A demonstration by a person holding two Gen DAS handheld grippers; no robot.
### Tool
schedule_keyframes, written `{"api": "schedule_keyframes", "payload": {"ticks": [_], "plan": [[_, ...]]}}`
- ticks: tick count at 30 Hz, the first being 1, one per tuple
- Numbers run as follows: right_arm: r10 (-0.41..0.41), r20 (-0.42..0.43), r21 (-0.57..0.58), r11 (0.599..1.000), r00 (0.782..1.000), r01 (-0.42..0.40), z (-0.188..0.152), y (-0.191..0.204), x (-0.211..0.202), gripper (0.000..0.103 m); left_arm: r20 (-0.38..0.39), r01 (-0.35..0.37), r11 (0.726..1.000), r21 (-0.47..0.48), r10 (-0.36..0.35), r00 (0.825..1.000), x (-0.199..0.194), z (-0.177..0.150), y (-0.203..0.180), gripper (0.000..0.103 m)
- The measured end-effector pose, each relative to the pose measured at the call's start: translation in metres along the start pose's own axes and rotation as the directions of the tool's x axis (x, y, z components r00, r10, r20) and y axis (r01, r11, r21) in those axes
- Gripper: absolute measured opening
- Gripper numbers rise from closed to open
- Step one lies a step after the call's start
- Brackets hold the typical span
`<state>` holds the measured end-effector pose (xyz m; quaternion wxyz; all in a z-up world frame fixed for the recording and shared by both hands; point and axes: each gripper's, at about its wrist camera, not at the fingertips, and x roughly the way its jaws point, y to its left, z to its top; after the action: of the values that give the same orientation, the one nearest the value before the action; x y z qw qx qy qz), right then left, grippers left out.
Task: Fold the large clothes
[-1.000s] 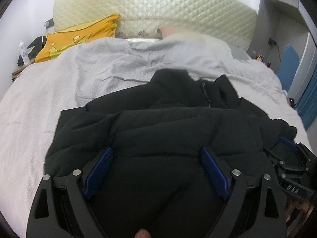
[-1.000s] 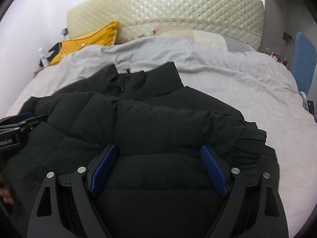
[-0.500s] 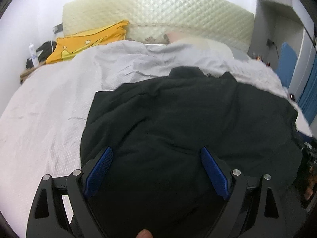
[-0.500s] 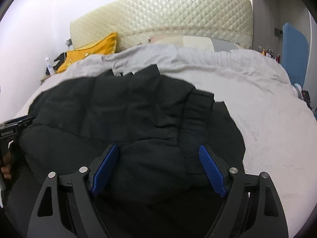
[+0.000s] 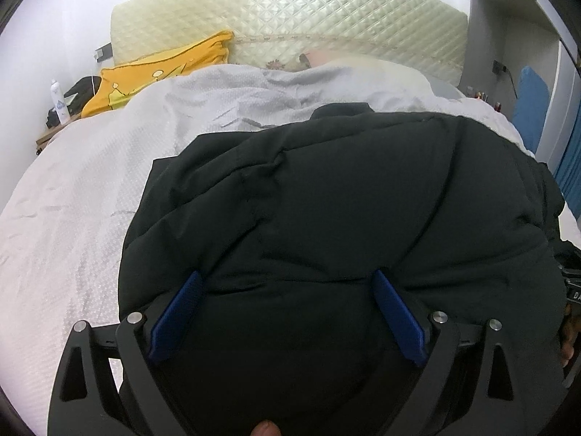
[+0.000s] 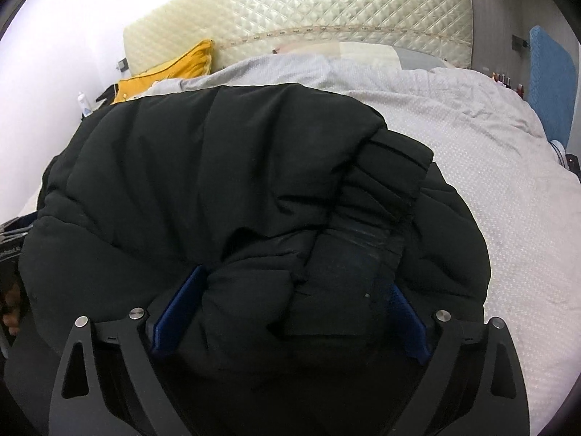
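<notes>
A black puffer jacket (image 5: 326, 200) lies on the bed, its lower part doubled over toward the collar. My left gripper (image 5: 287, 283) stands wide, its blue pads (image 5: 178, 316) against the thick fold that fills the gap. In the right wrist view the jacket (image 6: 218, 163) bunches between the pads of my right gripper (image 6: 296, 283), whose jaws are opening; fabric still touches both pads and partly hides the right one. A ribbed sleeve cuff (image 6: 385, 189) lies on top at the right. Each gripper shows at the edge of the other's view: the right gripper (image 5: 572, 290), the left gripper (image 6: 11, 239).
The pale grey bed cover (image 5: 72, 200) spreads left of the jacket and also to its right (image 6: 490, 145). A yellow pillow (image 5: 159, 72) and a quilted headboard (image 5: 290, 11) are at the far end. A bottle (image 5: 60, 103) stands on a side shelf; a blue board (image 6: 552, 80) leans at the right.
The jacket's lower part has been carried forward over the body, hiding the collar and zip. Both grippers moved forward and down with it. The right jaws now stand wider.
</notes>
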<state>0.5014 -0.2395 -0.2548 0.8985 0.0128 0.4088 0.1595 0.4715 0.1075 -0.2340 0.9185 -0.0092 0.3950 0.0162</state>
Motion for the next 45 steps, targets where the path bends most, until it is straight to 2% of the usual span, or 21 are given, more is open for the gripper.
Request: {"api": "schedule_keyframes", "payload": {"ticks": [5, 10, 12, 14, 17, 19, 21, 23, 26, 28, 31, 34, 37, 40, 45], "plan": [[0.021, 0.008, 0.018, 1.0, 1.0, -0.022, -0.003, -0.004, -0.022, 0.085, -0.005, 0.002, 1.0, -0.005, -0.002, 1.0, -0.018, -0.002, 0.005, 0.095], [0.036, 0.028, 0.0, 0.999, 0.999, -0.036, -0.009, -0.013, -0.059, 0.085, 0.005, -0.03, 0.999, -0.013, 0.03, 1.0, -0.052, -0.006, 0.025, 0.095], [0.032, 0.051, -0.016, 0.999, 0.998, -0.031, -0.012, -0.019, -0.079, 0.085, 0.027, -0.077, 0.997, -0.02, 0.078, 0.997, -0.068, -0.009, 0.034, 0.095], [-0.006, 0.065, -0.03, 1.0, 0.998, 0.008, -0.013, -0.029, -0.096, 0.085, 0.034, -0.145, 0.989, -0.031, 0.146, 0.989, -0.081, -0.014, 0.042, 0.095], [-0.042, 0.065, -0.004, 0.999, 0.997, 0.042, -0.018, -0.047, -0.104, 0.085, 0.003, -0.151, 0.985, -0.088, 0.151, 0.988, -0.088, -0.029, 0.053, 0.095], [-0.051, 0.036, 0.0, 0.999, 0.998, 0.051, -0.023, -0.056, -0.1, 0.085, -0.014, -0.158, 0.98, -0.121, 0.158, 0.987, -0.088, -0.041, 0.061, 0.095], [-0.077, -0.009, -0.024, 0.997, 0.997, 0.077, -0.034, -0.065, -0.093, 0.085, -0.066, -0.163, 0.978, -0.129, 0.155, 0.986, -0.087, -0.048, 0.066, 0.095], [-0.082, -0.045, -0.024, 0.996, 0.996, 0.081, -0.042, -0.072, -0.086, 0.085, -0.096, -0.179, 0.98, -0.089, 0.17, 0.981, -0.083, -0.054, 0.066, 0.095], [-0.063, -0.106, 0.007, 0.998, 0.992, 0.064, -0.052, -0.079, -0.072, 0.085, -0.13, -0.245, 0.969, -0.015, 0.241, 0.962, -0.071, -0.066, 0.065, 0.095], [-0.058, -0.125, 0.011, 0.998, 0.99, 0.059, -0.052, -0.08, -0.067, 0.085, -0.181, -0.249, 0.969, 0.001, 0.245, 0.953, -0.054, -0.071, 0.066, 0.095], [-0.073, -0.142, -0.033, 0.997, 0.987, 0.069, -0.057, -0.073, -0.061, 0.085, -0.191, -0.262, 0.965, -0.007, 0.256, 0.948, -0.046, -0.074, 0.074, 0.096], [-0.077, -0.148, -0.07, 0.995, 0.986, 0.067, -0.057, -0.067, -0.054, 0.085, -0.165, -0.309, 0.95, -0.05, 0.297, 0.941, -0.048, -0.069, 0.082, 0.096], [-0.098, -0.119, -0.086, 0.992, 0.988, 0.088, -0.054, -0.064, -0.054, 0.085, -0.138, -0.349, 0.932, -0.1, 0.334, 0.932, -0.051, -0.062, 0.091, 0.096], [-0.131, -0.041, -0.051, 0.99, 0.99, 0.129, -0.049, -0.066, -0.06, 0.085, -0.123, -0.368, 0.918, -0.148, 0.352, 0.928, -0.052, -0.06, 0.098, 0.096], [-0.159, 0.054, 0.009, 0.987, 0.986, 0.159, -0.037, -0.078, -0.068, 0.085, -0.115, -0.373, 0.905, -0.204, 0.356, 0.927, -0.05, -0.059, 0.107, 0.096]]}}
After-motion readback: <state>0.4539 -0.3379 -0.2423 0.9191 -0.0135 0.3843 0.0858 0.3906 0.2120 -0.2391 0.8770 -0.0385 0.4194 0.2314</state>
